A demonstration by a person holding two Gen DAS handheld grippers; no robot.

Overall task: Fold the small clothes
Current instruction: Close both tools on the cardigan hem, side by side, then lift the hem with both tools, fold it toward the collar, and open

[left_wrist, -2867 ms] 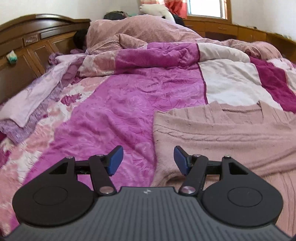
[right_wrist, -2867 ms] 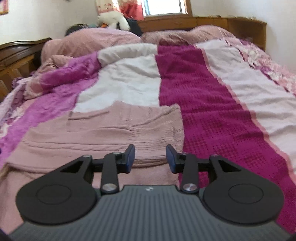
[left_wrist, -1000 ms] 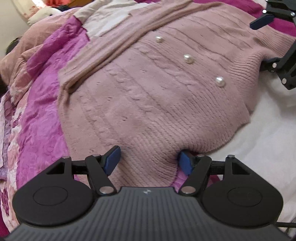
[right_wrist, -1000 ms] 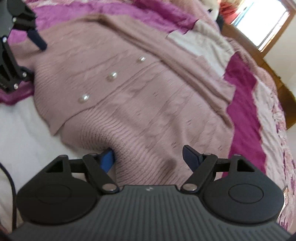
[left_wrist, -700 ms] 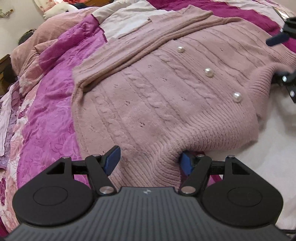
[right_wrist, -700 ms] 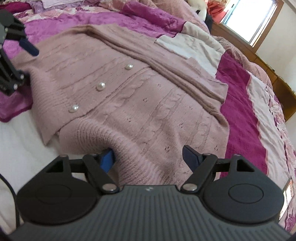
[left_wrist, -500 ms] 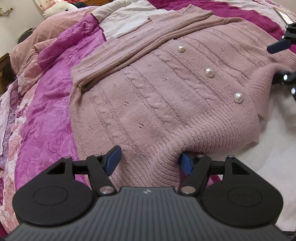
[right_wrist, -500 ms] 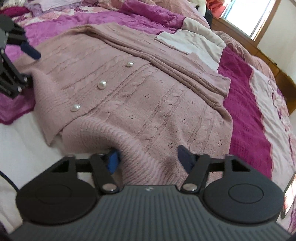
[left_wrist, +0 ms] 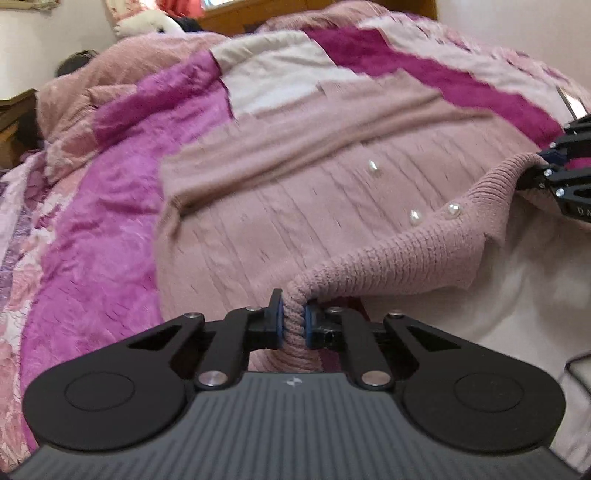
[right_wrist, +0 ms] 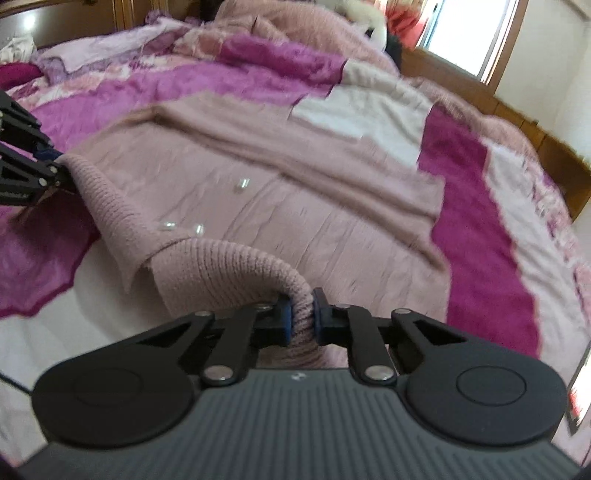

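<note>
One bed [left_wrist: 535, 280], its bare white sheet showing at the near edge, carries everything else. Over it lie several overlapping covers: a magenta quilt [left_wrist: 103, 236] on the left wrist view's left side, and a blanket [right_wrist: 476, 236] banded in dark pink and cream farther across. A heap of dusty-pink bedding [left_wrist: 122, 74] is bunched at the far end, with one white plush toy [left_wrist: 142, 24] behind it by the window [right_wrist: 476, 33].

One cardigan [left_wrist: 266, 206], pink cable knit, lies spread flat across the quilt and blanket, its two sleeves folded over the upper body in a band. Its ribbed hem [left_wrist: 399, 254] nearest the cameras is lifted off the sheet and hangs in a curve between two grippers, one at each corner.

The left gripper [left_wrist: 293, 321] has its jaws closed on the hem's left corner, knit bunched tight between the blue pads. The right gripper [right_wrist: 301, 315] is likewise clamped on the right corner, fabric pinched between its pads. Each gripper also shows at the edge of the other's view, with the hem running to it.

Three pearl buttons [left_wrist: 415, 216] run in a line up the front; the lowest sits on the lifted rib.
</note>
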